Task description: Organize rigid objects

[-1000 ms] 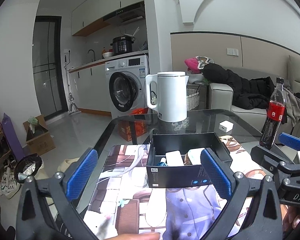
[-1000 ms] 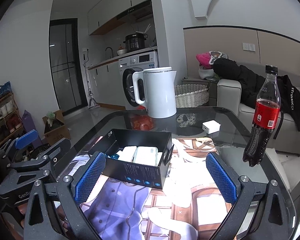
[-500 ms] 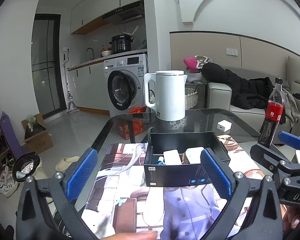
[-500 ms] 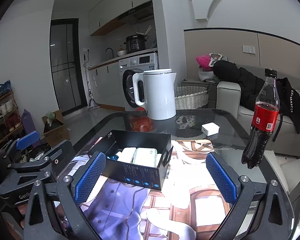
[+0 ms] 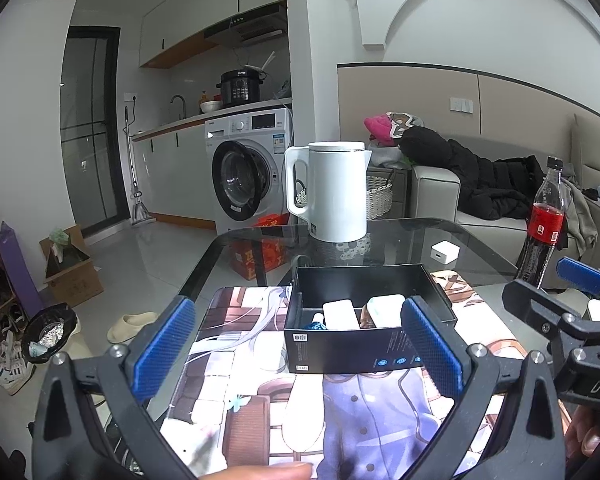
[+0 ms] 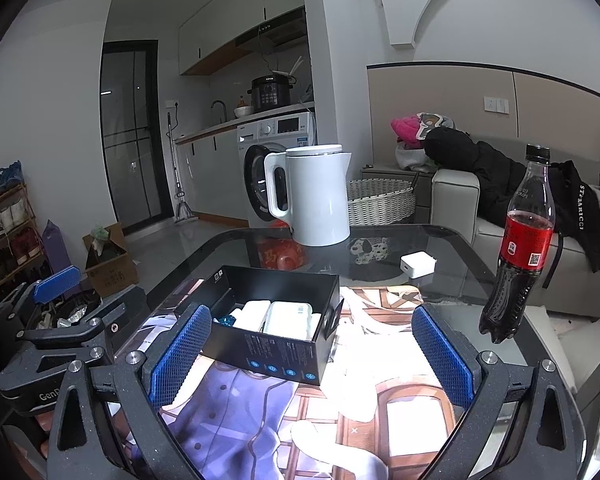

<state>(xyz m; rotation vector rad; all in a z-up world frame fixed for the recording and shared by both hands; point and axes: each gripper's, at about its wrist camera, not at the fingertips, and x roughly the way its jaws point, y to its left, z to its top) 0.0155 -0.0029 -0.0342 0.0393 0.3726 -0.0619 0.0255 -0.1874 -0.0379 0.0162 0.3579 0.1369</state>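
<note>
My left claw hangs above the printed anime-style mat, its blue ridged pads spread wide and holding nothing; my right claw is likewise spread and empty, well clear of everything on the round glass table. The open black cardboard box sits on the mat just ahead of both claws; inside it lie two white rectangular blocks side by side, with a small blue thing tucked at their left end, too small to make out. Beyond the box stands a tall white electric kettle with its handle to the left; between kettle and bottle lies a small white cube charger on bare glass, apart from the box. The dark cola bottle with a red label stands upright near the table's right edge, beside the mat.
</note>
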